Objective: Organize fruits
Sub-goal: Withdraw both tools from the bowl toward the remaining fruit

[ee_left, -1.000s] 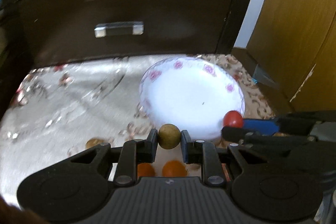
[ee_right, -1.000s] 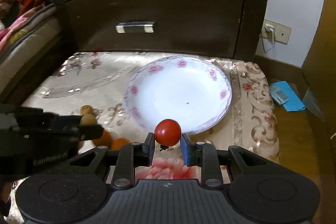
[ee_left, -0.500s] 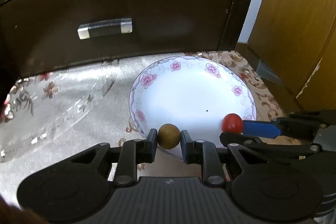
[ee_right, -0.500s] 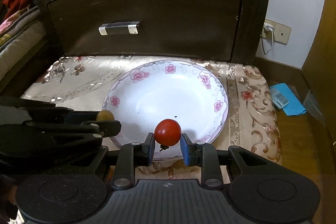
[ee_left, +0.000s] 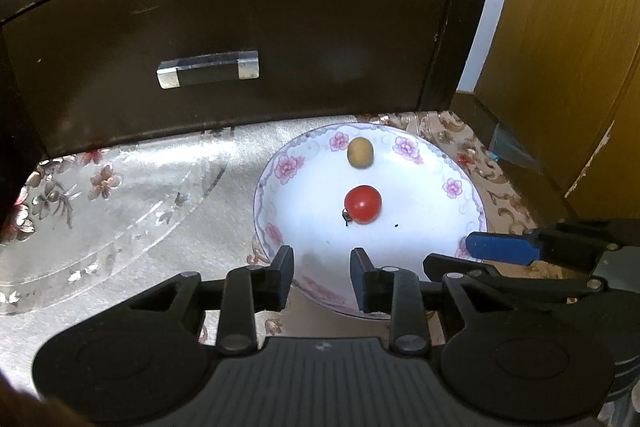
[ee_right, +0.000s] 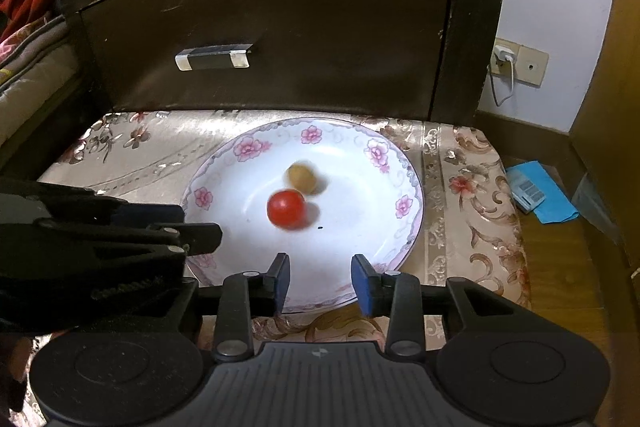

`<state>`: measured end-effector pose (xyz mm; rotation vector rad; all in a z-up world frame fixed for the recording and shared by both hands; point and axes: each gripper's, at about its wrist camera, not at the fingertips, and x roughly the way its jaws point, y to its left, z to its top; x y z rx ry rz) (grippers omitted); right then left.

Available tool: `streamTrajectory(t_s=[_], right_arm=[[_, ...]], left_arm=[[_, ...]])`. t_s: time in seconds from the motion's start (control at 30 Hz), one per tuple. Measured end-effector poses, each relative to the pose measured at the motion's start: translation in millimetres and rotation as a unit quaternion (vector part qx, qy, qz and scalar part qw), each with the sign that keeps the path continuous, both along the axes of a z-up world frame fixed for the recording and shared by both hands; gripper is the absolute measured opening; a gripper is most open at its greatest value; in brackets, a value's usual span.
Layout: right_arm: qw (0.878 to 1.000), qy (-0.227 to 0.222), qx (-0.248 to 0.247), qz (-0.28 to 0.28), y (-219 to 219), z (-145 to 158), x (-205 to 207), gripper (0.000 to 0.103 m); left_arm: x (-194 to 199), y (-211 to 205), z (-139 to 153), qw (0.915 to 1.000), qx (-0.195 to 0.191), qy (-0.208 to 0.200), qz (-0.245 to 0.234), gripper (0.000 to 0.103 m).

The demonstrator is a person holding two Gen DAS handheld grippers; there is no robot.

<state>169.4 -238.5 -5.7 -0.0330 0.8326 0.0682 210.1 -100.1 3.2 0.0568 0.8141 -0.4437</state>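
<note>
Both grippers, left gripper (ee_left: pixel 321 275) and right gripper (ee_right: pixel 320 283), fingers open, empty. Cherry tomato (ee_left: pixel 363 204) and longan (ee_left: pixel 360 153) lie dead ahead on plate (ee_left: pixel 420 259); neither arm nearer.

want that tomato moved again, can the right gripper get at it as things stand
Probably yes: the right gripper is open and empty, and the tomato lies uncovered in the plate just ahead.

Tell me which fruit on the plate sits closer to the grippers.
The red cherry tomato, near the floral plate's middle. The tan longan lies beyond it, toward the dark drawer front.
</note>
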Motion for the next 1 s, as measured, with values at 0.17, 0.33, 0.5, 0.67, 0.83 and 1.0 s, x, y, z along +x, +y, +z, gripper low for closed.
streamTrajectory(t_s=[0.17,0.33,0.5,0.67,0.83,1.0], right_arm=[[1.000,-0.004,0.000,0.004,2,3,-3,0.030],[1.000,-0.007,0.003,0.012,6,8,-9,0.030],[1.000,-0.004,0.009,0.024,13,10,-16,0.031],[0.999,0.000,0.014,0.042,21,10,-26,0.033],[0.998,0.010,0.015,0.064,32,7,-37,0.033],[0.996,0.019,0.012,0.084,43,3,-44,0.034]], left_arm=[[-3,6,3,1.0000,0.002,-0.001,0.004,0.039],[-9,14,9,1.0000,-0.002,-0.002,0.007,0.040],[-19,25,14,1.0000,-0.001,-0.004,0.009,0.041],[-32,39,18,0.9999,-0.001,-0.004,0.012,0.041],[-45,55,20,0.9998,0.000,-0.001,0.020,0.041],[-59,74,17,0.9994,0.000,0.008,0.034,0.041]])
